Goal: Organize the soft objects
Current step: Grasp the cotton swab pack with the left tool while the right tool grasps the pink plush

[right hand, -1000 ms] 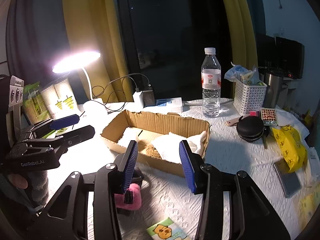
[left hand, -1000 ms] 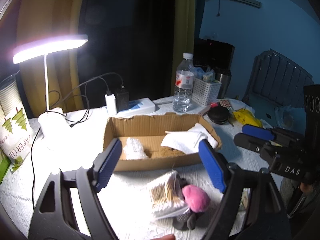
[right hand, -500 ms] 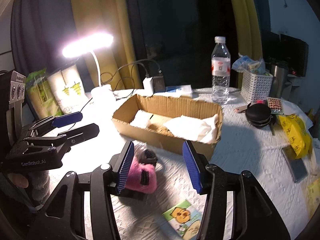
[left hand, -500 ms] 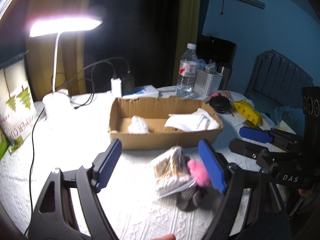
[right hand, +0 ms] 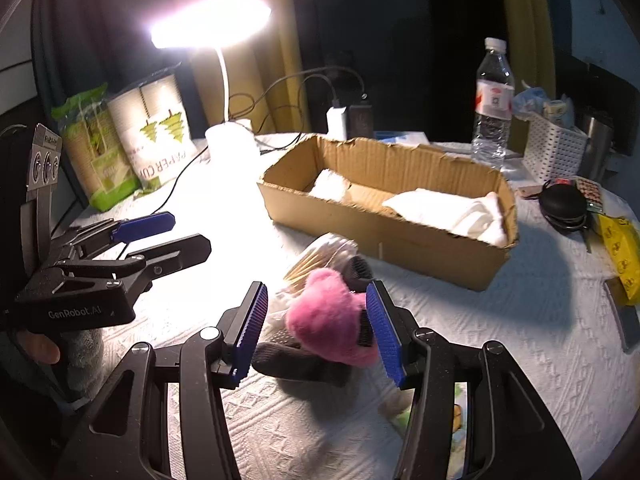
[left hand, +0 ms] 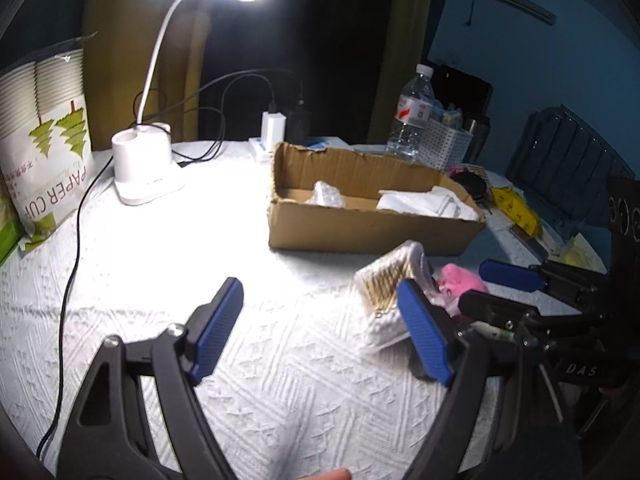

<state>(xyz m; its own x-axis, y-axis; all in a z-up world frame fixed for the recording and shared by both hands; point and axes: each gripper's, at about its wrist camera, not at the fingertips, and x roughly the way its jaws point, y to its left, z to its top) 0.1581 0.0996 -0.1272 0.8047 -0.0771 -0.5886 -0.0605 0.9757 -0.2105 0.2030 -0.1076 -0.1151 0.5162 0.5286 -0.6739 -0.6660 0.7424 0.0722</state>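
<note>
Your right tool (right hand: pixel 316 328) sits low in the middle of the right wrist view. Its blue pads have just been spreading, and the fluffy pink soft toy (right hand: pixel 332 320) is between them. The right pad looks right up against the fur, but the left pad stands a little apart, so the tool is not pinching it. The pink toy lies on the white bumpy cloth of the counter (right hand: pixel 500 328), on top of a dark sock-like thing (right hand: pixel 296 358). Just behind it is a clear pack of cotton swabs (right hand: pixel 316 258).

Your left tool (left hand: pixel 320 330) is in the lower middle of the left wrist view. Its pads are spread wide with only counter between them. The swab pack is just past its right pad.

The long brown cardboard box (right hand: pixel 400 236) sits behind the toy, with white soft cloths (right hand: pixel 448 206) inside it.
</note>
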